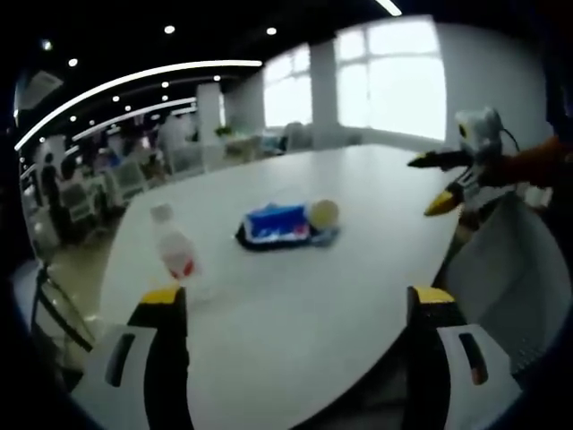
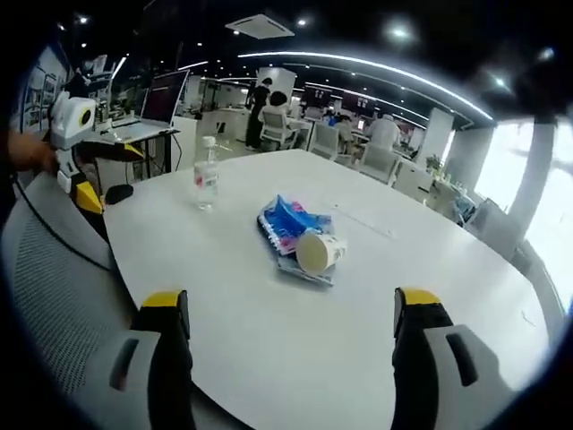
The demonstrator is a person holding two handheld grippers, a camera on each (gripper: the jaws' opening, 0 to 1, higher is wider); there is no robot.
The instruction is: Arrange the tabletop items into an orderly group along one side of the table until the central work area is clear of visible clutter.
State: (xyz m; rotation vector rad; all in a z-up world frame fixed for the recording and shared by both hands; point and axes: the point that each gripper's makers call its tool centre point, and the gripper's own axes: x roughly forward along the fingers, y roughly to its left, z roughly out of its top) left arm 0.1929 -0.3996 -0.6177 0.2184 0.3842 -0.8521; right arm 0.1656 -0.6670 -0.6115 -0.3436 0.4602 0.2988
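Note:
A clear water bottle (image 1: 175, 245) (image 2: 206, 175) with a red label stands upright on the white table (image 1: 358, 278) (image 2: 269, 349). Near the table's middle lies a blue snack packet (image 1: 277, 223) (image 2: 288, 219) on a dark flat item, with a paper cup (image 1: 323, 213) (image 2: 319, 253) tipped on its side against it. My left gripper (image 1: 297, 300) is open over the near table edge, well short of the items. My right gripper (image 2: 291, 305) is open too, holding nothing. Each gripper shows in the other's view, at the table's side: right gripper (image 1: 428, 184), left gripper (image 2: 106, 172).
A grey mesh chair (image 2: 45, 269) (image 1: 515, 260) stands close to the table edge. Behind the table are office desks with monitors (image 2: 161, 94), white chairs (image 1: 125, 179) and seated people (image 2: 273, 112). Bright windows (image 1: 385, 63) line one wall.

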